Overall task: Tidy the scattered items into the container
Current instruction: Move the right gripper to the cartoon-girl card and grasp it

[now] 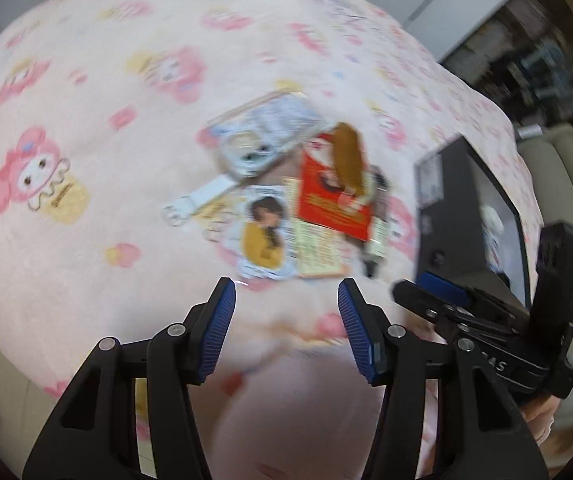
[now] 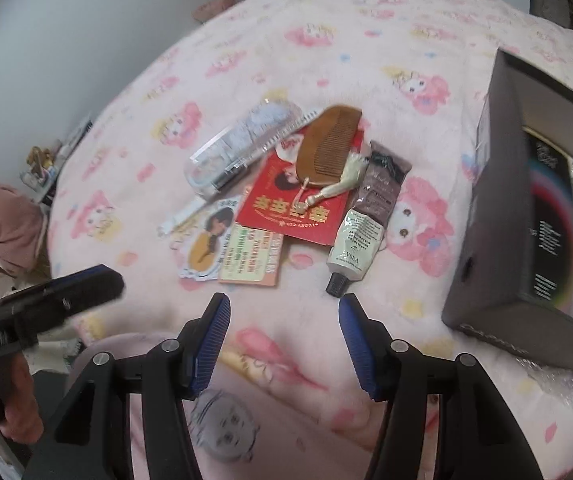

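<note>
The scattered items lie in one loose heap mid-blanket: a wooden comb (image 2: 332, 140) resting on a red packet (image 2: 298, 204), a hand-cream tube (image 2: 366, 220) just to its right, a clear plastic case (image 2: 238, 148) to the upper left, and a photo card (image 2: 210, 240) with a pale leaflet (image 2: 252, 258) nearest me. The dark open box (image 2: 506, 216), my container, sits at the right, apart from the heap. My left gripper (image 1: 286, 320) and right gripper (image 2: 284, 320) both hover short of the pile, jaws wide, nothing in either. I judge this the approach to a first pick. The tube lies nearest the box; I'd straddle it with the right gripper across its width.
</note>
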`<state>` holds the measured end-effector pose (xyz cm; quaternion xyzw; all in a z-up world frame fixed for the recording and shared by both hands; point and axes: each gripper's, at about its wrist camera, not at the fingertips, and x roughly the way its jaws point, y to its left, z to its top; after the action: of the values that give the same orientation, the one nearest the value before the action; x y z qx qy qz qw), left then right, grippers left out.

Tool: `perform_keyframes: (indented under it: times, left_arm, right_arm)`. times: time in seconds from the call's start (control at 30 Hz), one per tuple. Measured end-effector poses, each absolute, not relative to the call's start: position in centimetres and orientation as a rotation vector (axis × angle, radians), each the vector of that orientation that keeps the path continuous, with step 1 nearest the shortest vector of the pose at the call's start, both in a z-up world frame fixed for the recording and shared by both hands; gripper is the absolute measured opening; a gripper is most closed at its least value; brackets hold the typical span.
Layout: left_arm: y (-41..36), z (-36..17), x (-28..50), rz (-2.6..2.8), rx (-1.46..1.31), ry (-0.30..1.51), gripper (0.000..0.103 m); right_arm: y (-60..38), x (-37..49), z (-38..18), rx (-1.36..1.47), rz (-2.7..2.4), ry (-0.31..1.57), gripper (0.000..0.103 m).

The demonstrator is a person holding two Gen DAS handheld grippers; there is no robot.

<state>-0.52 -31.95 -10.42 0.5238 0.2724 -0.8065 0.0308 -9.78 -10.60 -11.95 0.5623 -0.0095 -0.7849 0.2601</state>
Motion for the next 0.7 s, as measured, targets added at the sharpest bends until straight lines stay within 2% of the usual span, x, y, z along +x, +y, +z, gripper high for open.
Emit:
perform_keyframes:
  times: [0.13, 0.37, 0.43, 0.53, 0.57, 0.7]
  left_arm:
    - [-34.1, -13.7, -2.0, -2.442, 1.674, 0.965, 0.047]
    - [-35.2, -17.7, -4.6, -2.379, 1.746, 1.062, 0.047]
    - [-35.0, -18.0, -5.0, -2.379, 1.756, 1.066, 0.045]
    - [-34.1, -17.8, -5.4, -2.392, 1.795, 1.008, 0.032]
    - [-33.8, -17.5, -5.3, -2.408, 1.807, 0.991, 0.031]
    - [-31.9, -16.0, -4.5, -2.514, 1.899, 0.941, 0.031]
  right_arm:
    - [-11.6, -11.7, -14.0, 1.562, -2.095, -0.032, 0.054]
    - [-13.9, -14.3, -16.8, 1.608, -2.034, -0.042, 0.053]
    - [-14.6, -14.6, -17.7, 1.632, -2.013, -0.022, 0.044]
    - [-15.0, -14.7, -18.2, 1.642, -1.962, -0.059, 0.034]
    - [-14.9, -14.6, -17.9, 1.628, -1.962, -0.067, 0.028]
    - [-13.9, -14.5, -16.5, 1.583, -1.993, -0.107, 0.028]
